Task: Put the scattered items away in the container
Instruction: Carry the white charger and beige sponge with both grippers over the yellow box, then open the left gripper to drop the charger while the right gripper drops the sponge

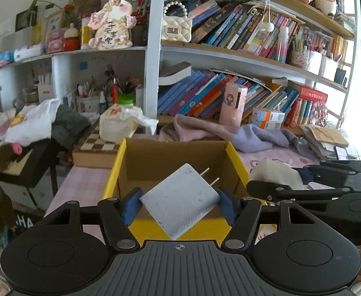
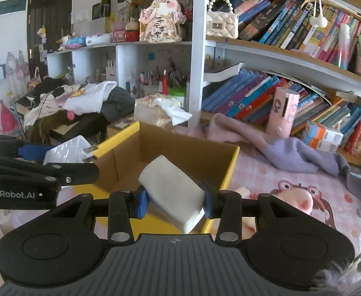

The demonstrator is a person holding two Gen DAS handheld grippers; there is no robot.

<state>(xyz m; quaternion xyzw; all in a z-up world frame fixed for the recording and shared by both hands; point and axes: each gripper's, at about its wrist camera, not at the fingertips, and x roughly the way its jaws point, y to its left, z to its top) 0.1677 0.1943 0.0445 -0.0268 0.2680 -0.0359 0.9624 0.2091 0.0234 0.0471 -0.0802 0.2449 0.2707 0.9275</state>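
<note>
Right now my left gripper [image 1: 180, 203] has its jaws pinched on a white wall charger [image 1: 180, 203], the blue pads [image 1: 131, 206] pressing its 2 flat sides. It sits tilted, its 2 metal prongs [image 1: 209, 176] pointing up and to the right, over the near edge of the cardboard box [image 1: 155, 157] with the yellow outside. Nothing shows on the part of the box floor I can see.

My right gripper [image 2: 174, 201] has its jaws pressed on a pale white block [image 2: 170, 185], which looks like a soap bar or eraser; I cannot tell which. It hangs tilted above the box's [image 2: 188, 153] near right corner, 1 end jutting toward the camera.

From the right wrist view, the left gripper [image 2: 69, 157] and its charger [image 2: 69, 149] are at the box's left wall. The box stands on a desk [image 2: 267, 172] under a pink cartoon-print cover. Behind it lie a pink and lilac cloth [image 2: 279, 148] and a tissue pack [image 2: 155, 111], with bookshelves [image 2: 267, 49] beyond.
</note>
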